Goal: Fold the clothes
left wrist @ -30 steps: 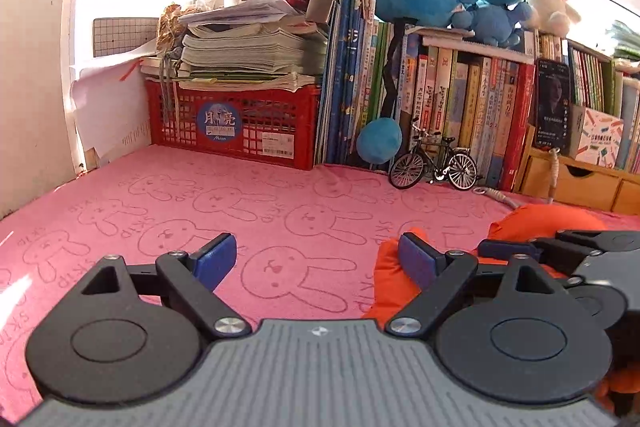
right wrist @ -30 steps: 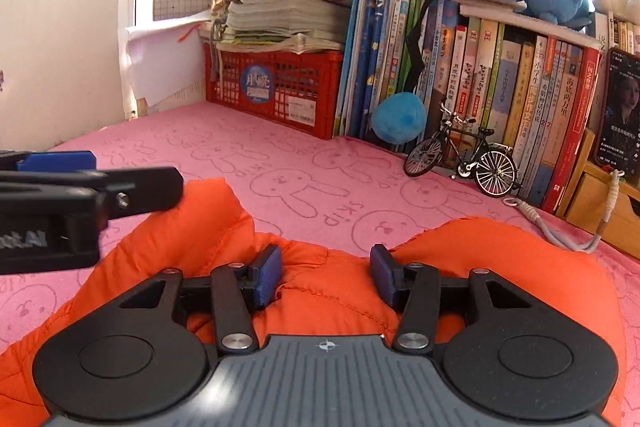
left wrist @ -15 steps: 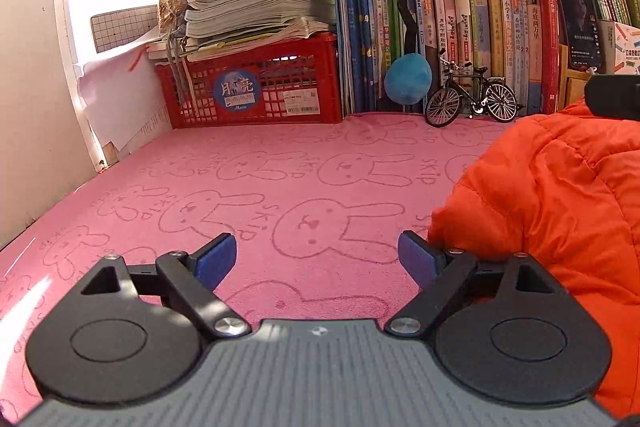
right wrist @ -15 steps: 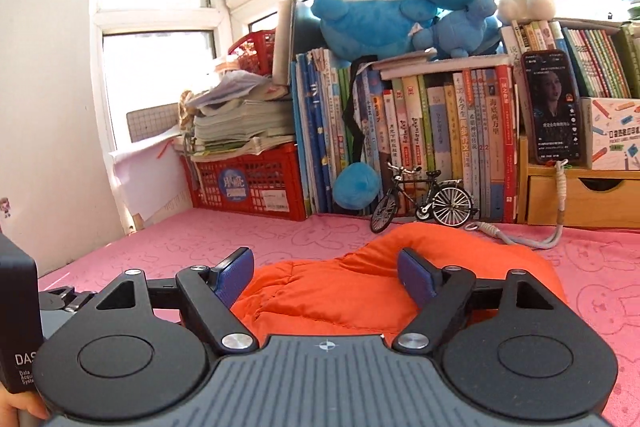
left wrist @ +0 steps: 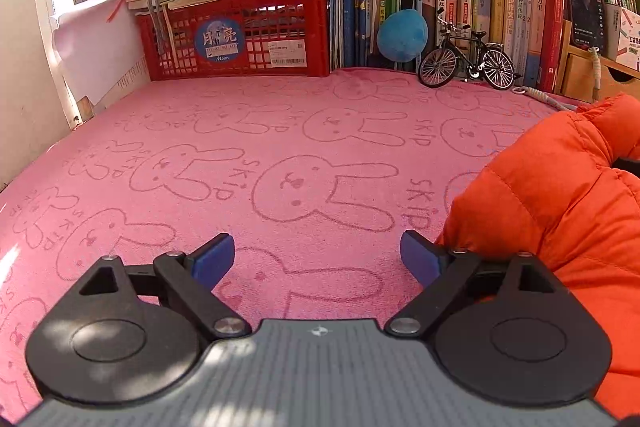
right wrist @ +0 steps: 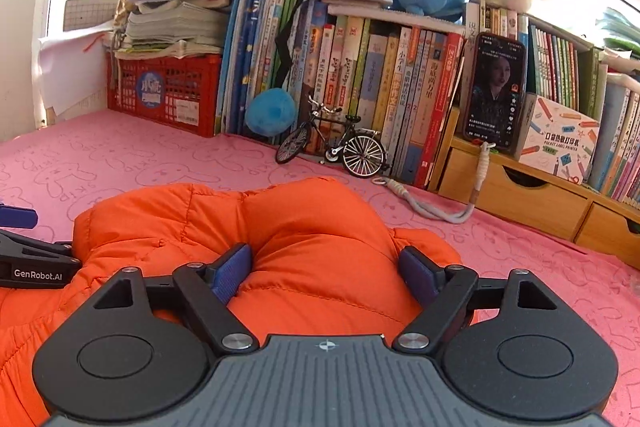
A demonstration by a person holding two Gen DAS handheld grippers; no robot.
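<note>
The left tool (left wrist: 318, 257) stands wide apart over the pink rabbit-print cloth (left wrist: 248, 147), nothing between its 2 pads; the orange padded jacket (left wrist: 560, 211) lies just to its right, touching the outside of the right pad. The right tool (right wrist: 326, 269) hangs low over the jacket (right wrist: 312, 227), its jaws just spread wide, a puffed fold bulging between the pads but not squeezed. Ahead of both tools stand a small model bicycle (right wrist: 332, 147), a red crate (left wrist: 248, 31) and a row of books (right wrist: 380, 87).
</note>
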